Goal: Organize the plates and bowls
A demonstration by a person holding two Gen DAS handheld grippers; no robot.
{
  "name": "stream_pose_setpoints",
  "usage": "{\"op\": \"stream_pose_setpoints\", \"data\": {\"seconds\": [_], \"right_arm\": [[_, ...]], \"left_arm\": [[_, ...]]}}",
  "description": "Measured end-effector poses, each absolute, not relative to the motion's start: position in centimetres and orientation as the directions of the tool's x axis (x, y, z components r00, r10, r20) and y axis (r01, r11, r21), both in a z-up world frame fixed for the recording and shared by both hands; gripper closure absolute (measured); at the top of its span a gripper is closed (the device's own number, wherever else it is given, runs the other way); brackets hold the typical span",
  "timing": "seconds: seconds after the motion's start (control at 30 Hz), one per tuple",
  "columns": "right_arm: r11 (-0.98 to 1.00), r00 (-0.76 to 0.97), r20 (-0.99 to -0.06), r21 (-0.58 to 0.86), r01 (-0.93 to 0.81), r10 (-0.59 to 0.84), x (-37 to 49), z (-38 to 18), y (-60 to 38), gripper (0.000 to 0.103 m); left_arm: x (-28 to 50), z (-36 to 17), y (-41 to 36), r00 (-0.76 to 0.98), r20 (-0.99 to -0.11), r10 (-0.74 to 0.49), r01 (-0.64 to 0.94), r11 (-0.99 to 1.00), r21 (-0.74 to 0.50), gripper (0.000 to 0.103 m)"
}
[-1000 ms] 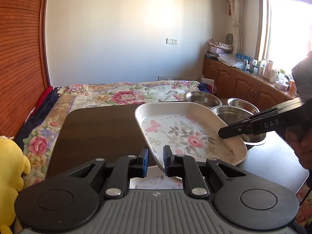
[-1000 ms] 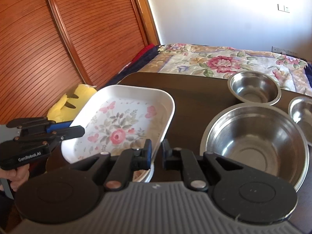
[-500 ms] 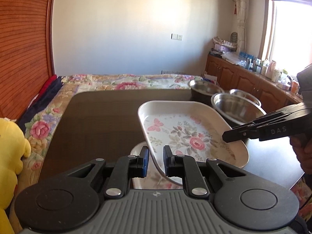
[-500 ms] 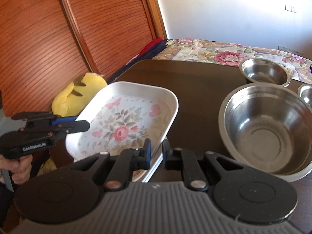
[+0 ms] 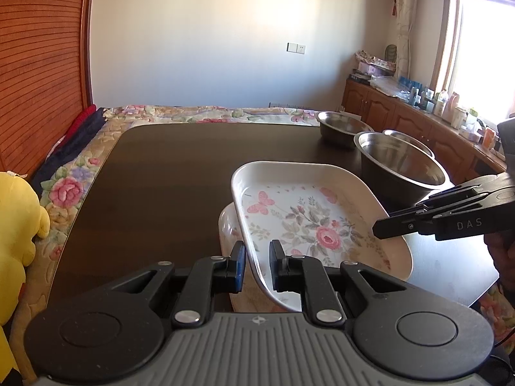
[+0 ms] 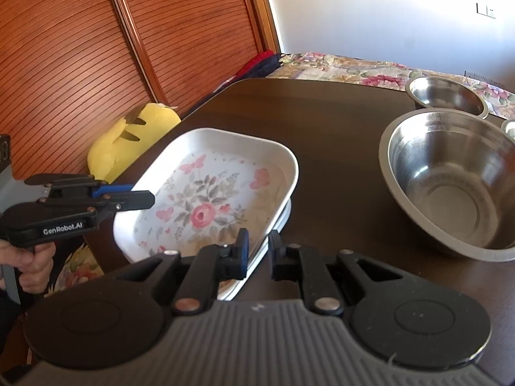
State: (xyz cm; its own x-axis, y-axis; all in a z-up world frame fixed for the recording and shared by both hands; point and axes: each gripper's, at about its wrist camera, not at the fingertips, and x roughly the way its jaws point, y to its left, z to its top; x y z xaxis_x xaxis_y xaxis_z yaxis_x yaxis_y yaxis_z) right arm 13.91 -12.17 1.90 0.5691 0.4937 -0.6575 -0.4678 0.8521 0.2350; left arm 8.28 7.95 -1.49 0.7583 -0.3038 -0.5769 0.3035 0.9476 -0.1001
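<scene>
A white rectangular floral plate hangs tilted just above a second white plate lying on the dark table. My left gripper is shut on the plate's near rim. On the opposite rim my right gripper is shut too, and its fingers show in the left wrist view. The left gripper's fingers appear in the right wrist view. Three steel bowls stand beyond: a large bowl, a medium bowl and a small bowl.
A yellow plush toy sits off the table's left edge. Behind the table lies a bed with a floral cover. Wooden cabinets with clutter line the window side, and slatted wooden doors stand on the left.
Both grippers have come down with the floral plate held between them, bringing it closer over the plate on the table. The bowls have not moved.
</scene>
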Motion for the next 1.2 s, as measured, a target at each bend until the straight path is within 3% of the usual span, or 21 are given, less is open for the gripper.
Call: {"op": "stream_pose_setpoints", "data": {"seconds": [0.63, 0.97, 1.2], "right_arm": [[0.866, 0.676, -0.557, 0.189, -0.463, 0.483, 11.9, 1.0, -11.6, 0.084], [0.875, 0.729, -0.485, 0.253, -0.413, 0.484, 10.8, 0.0, -12.0, 0.083], [0.891, 0.764, -0.459, 0.195, -0.410, 0.453, 9.8, -0.6, -10.9, 0.082]], "left_arm": [[8.4, -2.8, 8.3, 0.755, -0.578, -0.309, 0.290, 0.948, -0.129, 0.086], [8.2, -2.6, 8.6, 0.766, -0.566, -0.307, 0.277, 0.951, -0.140, 0.086], [7.6, -1.9, 8.8, 0.793, -0.532, -0.296, 0.263, 0.955, -0.139, 0.086]]}}
